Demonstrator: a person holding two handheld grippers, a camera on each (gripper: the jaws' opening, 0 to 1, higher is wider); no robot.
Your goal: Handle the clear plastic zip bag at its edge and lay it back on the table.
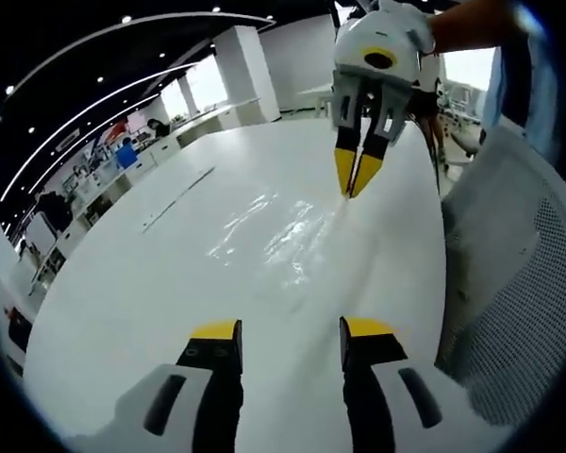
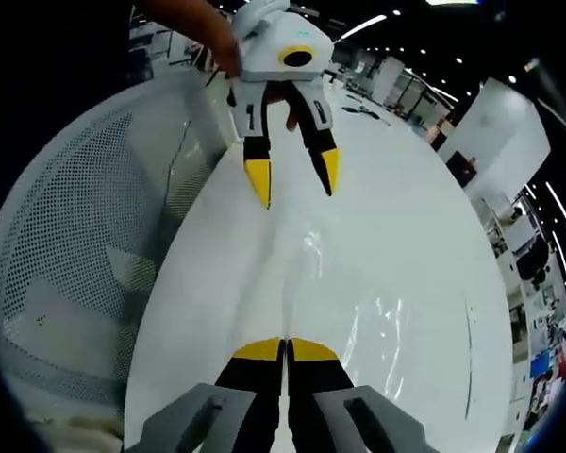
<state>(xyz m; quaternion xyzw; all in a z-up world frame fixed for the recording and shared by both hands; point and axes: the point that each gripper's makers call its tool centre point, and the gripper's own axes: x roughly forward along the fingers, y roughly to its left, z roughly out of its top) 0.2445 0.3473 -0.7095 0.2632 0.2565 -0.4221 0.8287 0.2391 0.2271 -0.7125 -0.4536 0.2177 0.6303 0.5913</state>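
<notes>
Worktop [image 1: 170, 283]: wide, white and glossy, running across both views, with ceiling lights mirrored on it. In the right gripper view [image 2: 434, 236] it stretches away toward the far end of the room.

Chair [image 1: 519, 274]: white mesh backrest at the worktop's edge, on the right of the left gripper view; in the right gripper view [image 2: 75, 245] it is on the left.

Room: open office with white pillars [image 1: 245, 71], strip lights on a dark ceiling and desks in the distance.

Bag [image 1: 283, 231]: clear plastic, lying flat on the worktop between the two tools, seen mostly by its wrinkles and glare. One edge reaches up to the right tool's tips. In the right gripper view [image 2: 358, 302] it spreads out ahead of the closed jaws.

Left tool [image 1: 290, 332]: jaws spread well apart, nothing between them, poised just above the worktop at the bag's near side. In the right gripper view [image 2: 291, 177] it hangs tips-down over the far side of the bag, held by a hand [image 2: 222, 42].

Right tool [image 2: 285, 347]: yellow tips pressed together. In the left gripper view [image 1: 357, 173] the tips meet at the bag's far edge and appear to pinch it; the thin plastic between them is hard to make out.
</notes>
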